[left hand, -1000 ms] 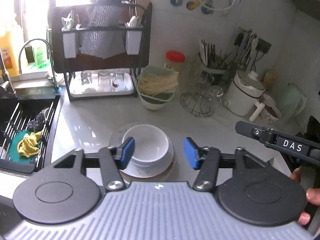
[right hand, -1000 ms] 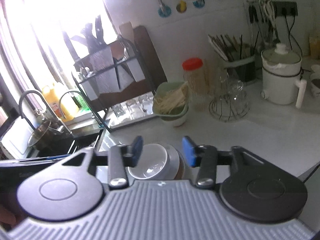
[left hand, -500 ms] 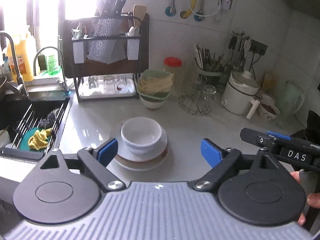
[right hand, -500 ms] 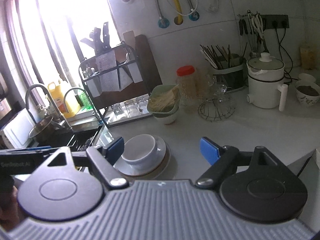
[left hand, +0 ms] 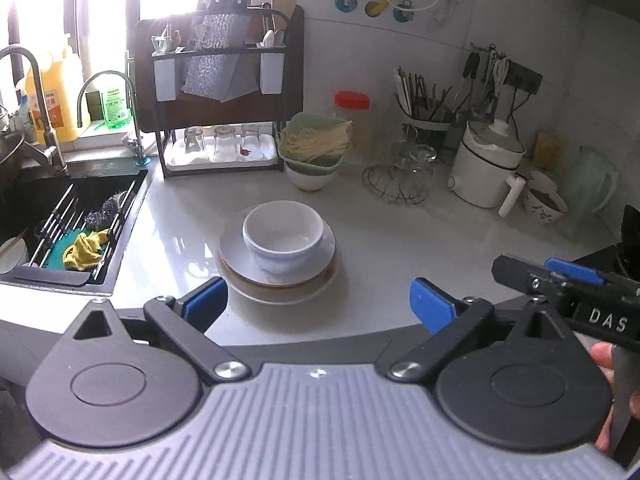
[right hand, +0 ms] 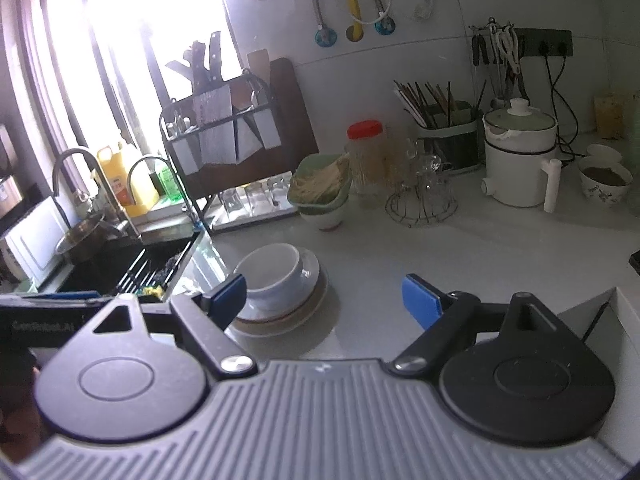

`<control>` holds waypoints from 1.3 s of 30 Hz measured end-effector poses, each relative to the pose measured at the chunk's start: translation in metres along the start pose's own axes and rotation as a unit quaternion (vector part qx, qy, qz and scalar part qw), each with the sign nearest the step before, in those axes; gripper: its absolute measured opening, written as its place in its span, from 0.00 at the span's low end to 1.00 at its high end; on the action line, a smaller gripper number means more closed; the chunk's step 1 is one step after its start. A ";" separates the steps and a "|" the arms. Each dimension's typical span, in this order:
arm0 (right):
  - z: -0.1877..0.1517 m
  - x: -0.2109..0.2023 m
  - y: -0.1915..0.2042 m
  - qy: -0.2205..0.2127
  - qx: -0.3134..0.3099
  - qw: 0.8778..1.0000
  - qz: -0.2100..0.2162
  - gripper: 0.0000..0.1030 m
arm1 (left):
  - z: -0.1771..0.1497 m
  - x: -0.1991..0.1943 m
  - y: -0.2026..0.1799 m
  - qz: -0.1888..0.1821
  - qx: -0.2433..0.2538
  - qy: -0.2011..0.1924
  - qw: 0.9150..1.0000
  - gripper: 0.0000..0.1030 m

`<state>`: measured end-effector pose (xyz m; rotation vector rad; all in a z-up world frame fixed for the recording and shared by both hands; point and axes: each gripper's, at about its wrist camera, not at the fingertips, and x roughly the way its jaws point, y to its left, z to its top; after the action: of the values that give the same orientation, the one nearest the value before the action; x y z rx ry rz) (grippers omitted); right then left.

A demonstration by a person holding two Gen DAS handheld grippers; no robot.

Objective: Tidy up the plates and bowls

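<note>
So both my grippers are spread wide, holding nothing | left gripper (left hand: 318, 300) sits square behind the stack, nearer than right gripper (right hand: 324, 298) | white bowl (left hand: 283, 236) atop plates (left hand: 280, 276), mid-worktop (left hand: 400, 248), straight ahead

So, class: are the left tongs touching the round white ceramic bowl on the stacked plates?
Apart. In the left wrist view the left tongs stand open, with bare grey counter between their blue pads and the white bowl.

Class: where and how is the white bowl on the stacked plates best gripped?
Probably by its rim: the white bowl sits upright, mouth open, on the plates. Come from above with the open left gripper, one finger inside, one outside the near wall.
</note>
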<state>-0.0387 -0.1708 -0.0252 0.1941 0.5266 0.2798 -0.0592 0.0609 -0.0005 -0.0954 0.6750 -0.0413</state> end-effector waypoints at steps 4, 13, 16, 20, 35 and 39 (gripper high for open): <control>-0.007 -0.004 0.004 0.005 -0.001 1.000 0.004 0.84 | -0.005 -0.003 0.002 0.006 -0.002 -0.001 1.000 0.97; -0.017 -0.013 0.011 0.000 -0.009 1.000 -0.001 0.84 | -0.023 -0.008 0.004 0.009 -0.001 0.010 1.000 0.97; -0.018 -0.013 0.011 0.001 -0.008 1.000 -0.003 0.84 | -0.026 -0.009 0.006 0.010 -0.003 0.010 1.000 0.97; -0.021 -0.013 0.012 0.004 -0.010 1.000 -0.008 0.84 | -0.027 -0.010 0.007 0.013 -0.003 0.009 1.000 0.97; -0.024 -0.012 0.010 -0.001 -0.007 1.000 -0.016 0.84 | -0.023 -0.005 0.010 0.017 -0.001 0.015 1.000 0.97; -0.025 -0.012 0.010 0.000 -0.009 1.000 -0.018 0.84 | -0.023 -0.003 0.009 0.020 -0.001 0.017 1.000 0.97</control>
<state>-0.0640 -0.1625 -0.0383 0.1666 0.5277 0.2488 -0.0758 0.0678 -0.0176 -0.0839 0.7102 -0.0044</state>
